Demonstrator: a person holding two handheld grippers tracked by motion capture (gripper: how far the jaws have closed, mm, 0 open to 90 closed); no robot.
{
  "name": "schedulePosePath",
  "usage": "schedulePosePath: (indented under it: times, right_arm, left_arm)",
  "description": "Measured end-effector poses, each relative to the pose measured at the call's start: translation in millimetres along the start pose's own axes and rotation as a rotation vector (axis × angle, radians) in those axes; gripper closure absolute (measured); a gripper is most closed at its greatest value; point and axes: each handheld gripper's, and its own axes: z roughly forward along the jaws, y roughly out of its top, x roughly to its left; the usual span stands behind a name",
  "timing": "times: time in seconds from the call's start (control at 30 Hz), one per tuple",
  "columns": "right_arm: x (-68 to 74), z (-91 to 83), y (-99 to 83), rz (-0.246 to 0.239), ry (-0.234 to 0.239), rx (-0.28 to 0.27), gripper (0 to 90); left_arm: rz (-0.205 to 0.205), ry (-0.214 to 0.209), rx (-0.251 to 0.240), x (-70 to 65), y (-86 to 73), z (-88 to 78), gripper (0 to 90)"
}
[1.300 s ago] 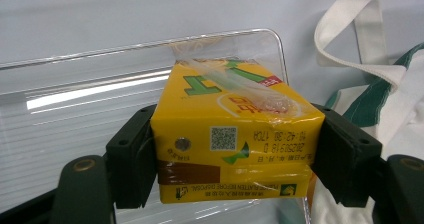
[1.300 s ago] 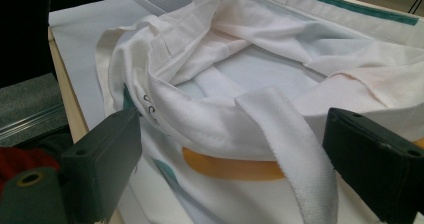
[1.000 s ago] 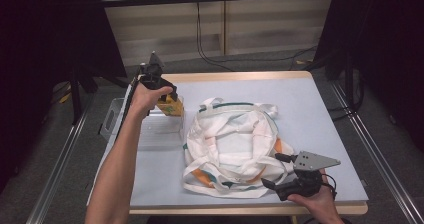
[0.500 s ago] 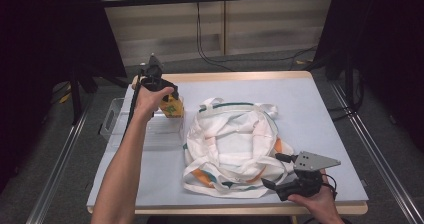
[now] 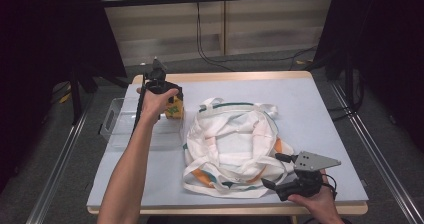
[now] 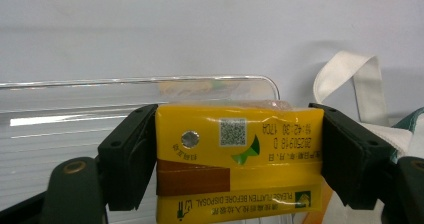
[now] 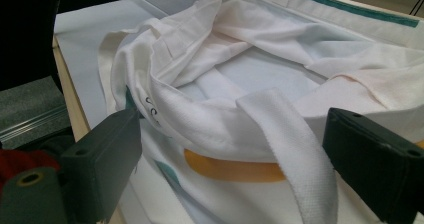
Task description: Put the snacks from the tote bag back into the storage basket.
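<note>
Sitting between the left gripper's (image 6: 240,159) jaws, a yellow carton (image 6: 239,156).

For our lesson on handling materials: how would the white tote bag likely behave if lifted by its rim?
The tote bag is probably floppy: its cloth lies crumpled in folds. Likely light, being thin fabric. Its loose strap would probably dangle.

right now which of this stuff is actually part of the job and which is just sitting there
In use:
- yellow carton, between the jaws of the left gripper, which have just been opening
- clear tray beside it
- white tote bag, mouth open
- right gripper, open, at the bag's near edge

Lying about:
- cables on the floor behind the table
</note>
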Motion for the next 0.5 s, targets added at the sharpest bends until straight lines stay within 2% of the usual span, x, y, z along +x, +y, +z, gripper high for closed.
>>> schedulePosePath:
  times: [0.07,0.17,0.33,0.43,0.5]
  right_arm:
    - [0.3,-0.4,-0.1,0.000,0.000,0.002,9.0]
    - [0.7,-0.6,-0.1,-0.004,-0.002,0.005,9.0]
    - [-0.1,-0.8,-0.2,-0.005,0.002,-0.001,9.1]
    - [-0.2,-0.7,-0.4,-0.004,-0.002,0.002,9.6]
    - [1.1,-1.5,0.2,-0.007,-0.002,0.001,9.8]
  left_arm:
    - [-0.006,-0.006,-0.012,0.6,-0.4,0.8,24.2]
    - [0.002,0.008,-0.035,-1.4,-0.4,3.8,24.5]
    - [-0.045,0.023,-0.043,-3.0,-0.1,5.4,24.9]
    - [-0.113,0.025,-0.044,-4.3,-1.2,6.7,24.5]
    - [-0.099,0.046,-0.055,-5.9,-1.6,7.3,24.4]
